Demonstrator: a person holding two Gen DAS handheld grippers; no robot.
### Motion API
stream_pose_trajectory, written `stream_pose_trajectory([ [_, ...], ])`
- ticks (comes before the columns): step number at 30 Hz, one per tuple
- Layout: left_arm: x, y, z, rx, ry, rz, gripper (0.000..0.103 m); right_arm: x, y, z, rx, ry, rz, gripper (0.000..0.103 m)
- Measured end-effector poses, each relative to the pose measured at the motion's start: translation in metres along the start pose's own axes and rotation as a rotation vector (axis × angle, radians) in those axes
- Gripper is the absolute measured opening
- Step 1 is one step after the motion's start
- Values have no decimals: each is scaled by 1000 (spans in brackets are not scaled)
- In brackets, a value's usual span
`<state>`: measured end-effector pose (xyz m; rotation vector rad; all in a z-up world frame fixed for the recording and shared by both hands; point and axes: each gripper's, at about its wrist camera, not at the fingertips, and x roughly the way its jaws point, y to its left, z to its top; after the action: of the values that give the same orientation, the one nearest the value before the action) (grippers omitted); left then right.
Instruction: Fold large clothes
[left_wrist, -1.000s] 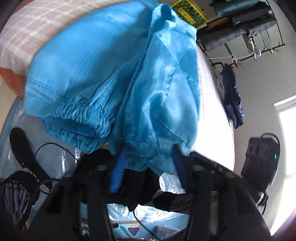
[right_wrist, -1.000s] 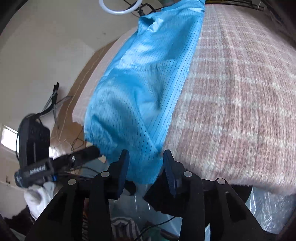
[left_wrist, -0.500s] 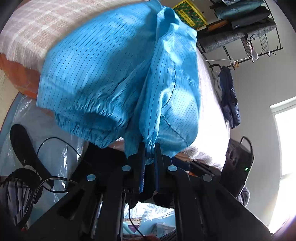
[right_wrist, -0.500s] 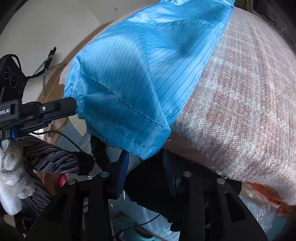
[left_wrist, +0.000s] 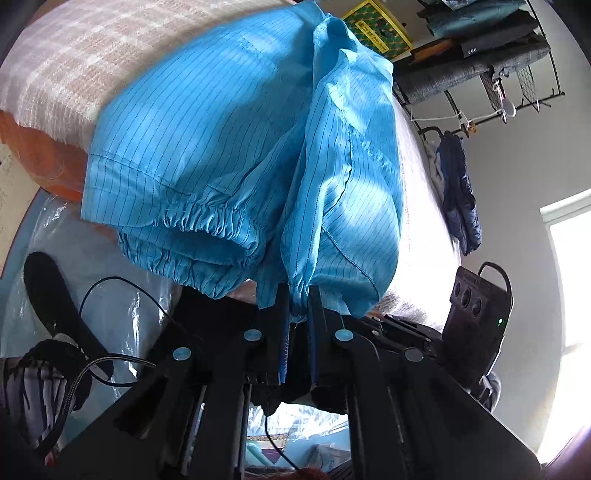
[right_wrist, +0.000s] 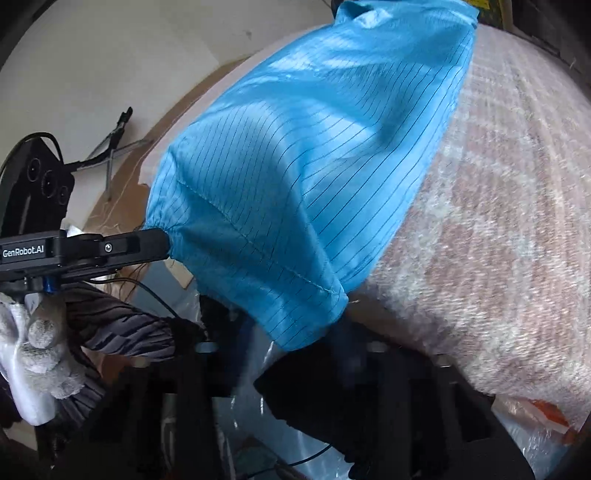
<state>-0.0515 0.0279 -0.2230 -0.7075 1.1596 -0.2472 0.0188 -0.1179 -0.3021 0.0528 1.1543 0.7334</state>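
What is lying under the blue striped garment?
Under the blue striped garment lies a pink-and-white checked blanket, bare beside it. Below the blanket's edge an orange layer shows. How far either reaches beneath the garment is covered.

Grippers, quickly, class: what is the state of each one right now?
Left gripper: closed on the hem of the blue garment.
Right gripper: closed; picture blurred, grip unclear.
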Motion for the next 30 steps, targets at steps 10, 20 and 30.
stream_pose_trajectory([
  [10, -16, -16, -2, 201, 73, 39, 14, -30, 12, -22, -29, 43, 59, 8],
  [20, -77, 49, 71, 73, -65, 131, 62, -58, -8, -4, 79, -57, 103, 58],
  [30, -35, 98, 98, -49, 87, 165, 62, -8, -12, 16, 209, -13, 203, 50],
])
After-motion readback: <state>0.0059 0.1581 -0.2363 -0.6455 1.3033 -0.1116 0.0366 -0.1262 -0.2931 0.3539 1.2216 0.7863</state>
